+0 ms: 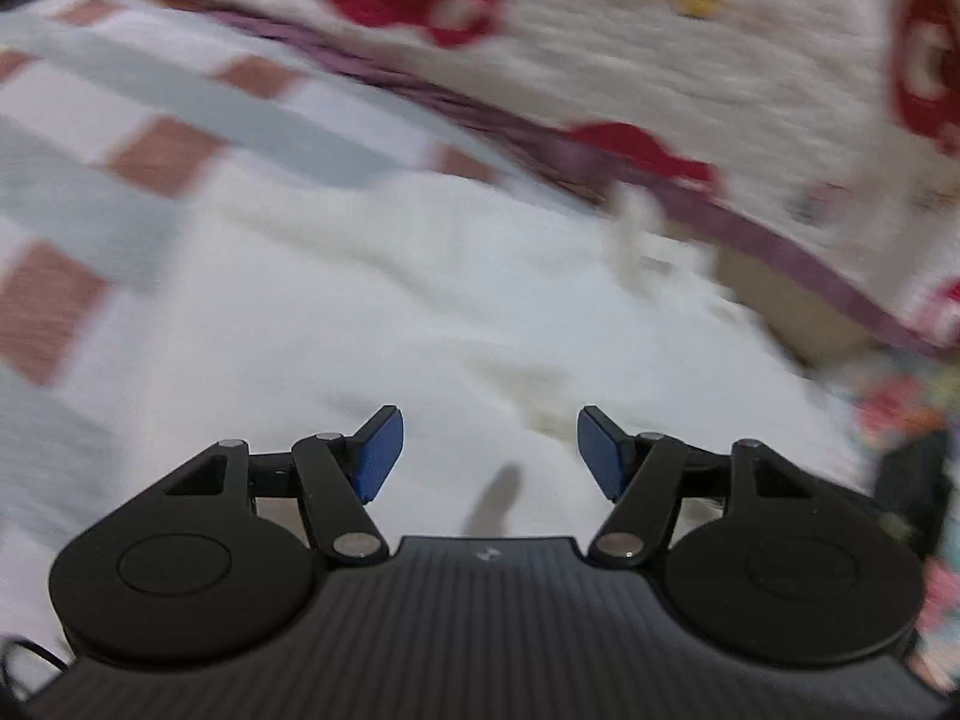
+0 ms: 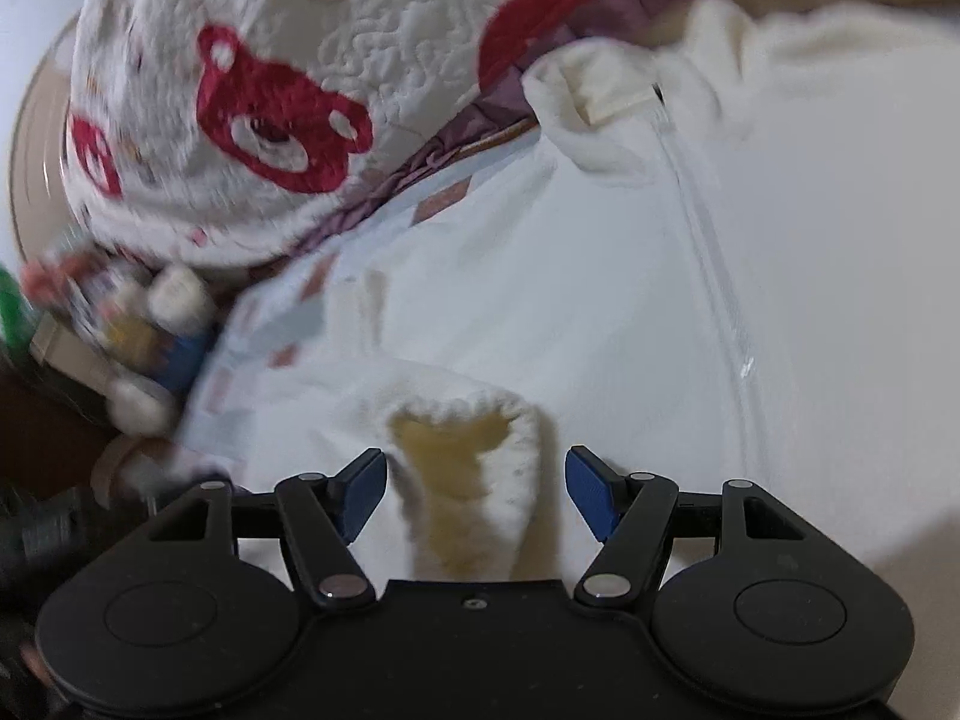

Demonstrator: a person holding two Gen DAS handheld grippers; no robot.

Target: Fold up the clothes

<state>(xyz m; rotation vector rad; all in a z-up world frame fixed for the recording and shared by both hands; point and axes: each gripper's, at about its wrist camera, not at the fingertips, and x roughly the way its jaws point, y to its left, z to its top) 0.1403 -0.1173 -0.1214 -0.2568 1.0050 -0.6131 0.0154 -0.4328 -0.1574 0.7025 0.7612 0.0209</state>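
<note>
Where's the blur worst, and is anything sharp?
Left wrist: heavy motion smear over the checked sheet and bear-print quilt; only the left gripper is crisp. Right wrist: milder smear; right gripper and fleece cuff fairly sharp.

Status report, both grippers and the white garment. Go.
Left gripper open, empty, over the white garment. Right gripper open, sleeve cuff between its fingers, not pinched. Bear-print quilt alongside.
</note>
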